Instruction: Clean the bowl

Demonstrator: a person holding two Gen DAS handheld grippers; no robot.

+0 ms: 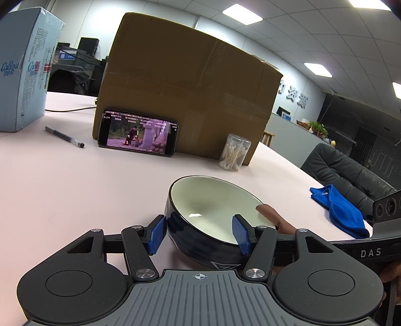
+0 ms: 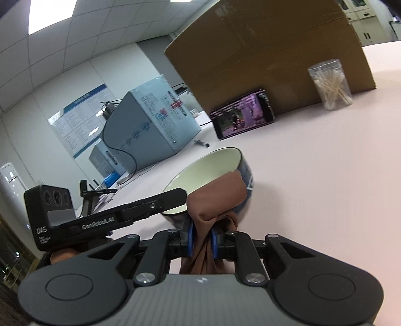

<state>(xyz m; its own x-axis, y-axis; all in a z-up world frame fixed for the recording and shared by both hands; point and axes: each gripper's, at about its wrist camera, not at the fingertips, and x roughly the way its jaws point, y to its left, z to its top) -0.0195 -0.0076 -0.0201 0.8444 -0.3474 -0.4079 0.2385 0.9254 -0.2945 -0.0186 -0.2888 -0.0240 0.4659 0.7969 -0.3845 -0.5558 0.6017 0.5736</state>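
Office interior. Suspended grid ceiling [image 1: 313,30] with recessed light panels [image 1: 242,14], all lit. Pale walls; one carries raised characters [image 1: 293,94], another a printed chart [image 2: 82,117]. Pink table [image 1: 62,180] in the foreground. Dark leather chair [image 1: 351,173] beside its far edge. Grey counter [image 1: 288,135] bearing a potted plant [image 1: 318,128]. Dark partition [image 1: 363,120] behind.

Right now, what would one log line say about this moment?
left gripper: shut on bowl, tilted | right gripper: shut on brown cloth at bowl's rim | blue cloth: unused on table
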